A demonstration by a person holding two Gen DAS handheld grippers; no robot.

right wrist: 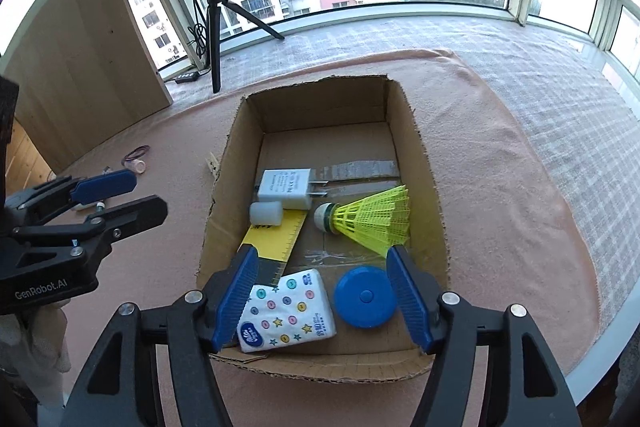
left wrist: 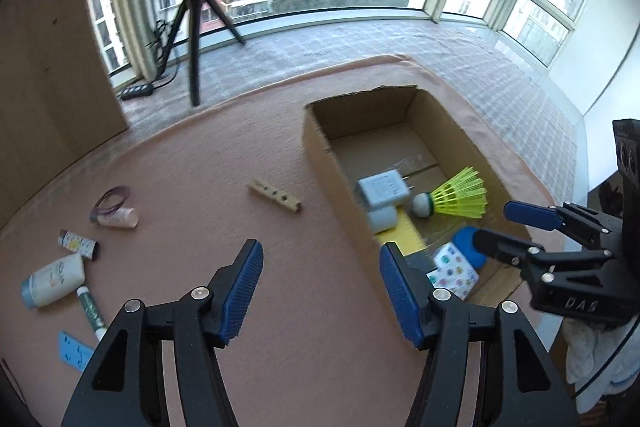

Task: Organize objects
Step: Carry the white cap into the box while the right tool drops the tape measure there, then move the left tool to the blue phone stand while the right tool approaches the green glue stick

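Observation:
An open cardboard box [right wrist: 416, 155] stands on the pink cloth. In it lie a white charger [right wrist: 285, 187], a yellow shuttlecock [right wrist: 372, 217], a yellow ruler [right wrist: 276, 241], a white cap [right wrist: 265, 213], a tissue pack [right wrist: 285, 311] and a blue round case [right wrist: 366, 297]. My right gripper [right wrist: 320, 291] is open and empty above the box's near end. My left gripper [left wrist: 320, 291] is open and empty over the cloth, left of the box [left wrist: 316, 143]. On the cloth to its left lie a wooden clothespin [left wrist: 274, 195], a white bottle [left wrist: 54, 285], small tubes [left wrist: 78, 244] and a blue card [left wrist: 74, 351].
A tripod [left wrist: 195, 39] with a ring light stands on the checked mat by the window. A wooden panel [left wrist: 48, 59] stands at the left. A purple band [left wrist: 112, 201] and a pink cap [left wrist: 122, 219] lie on the cloth. The cloth's edge runs close on the right [right wrist: 576, 227].

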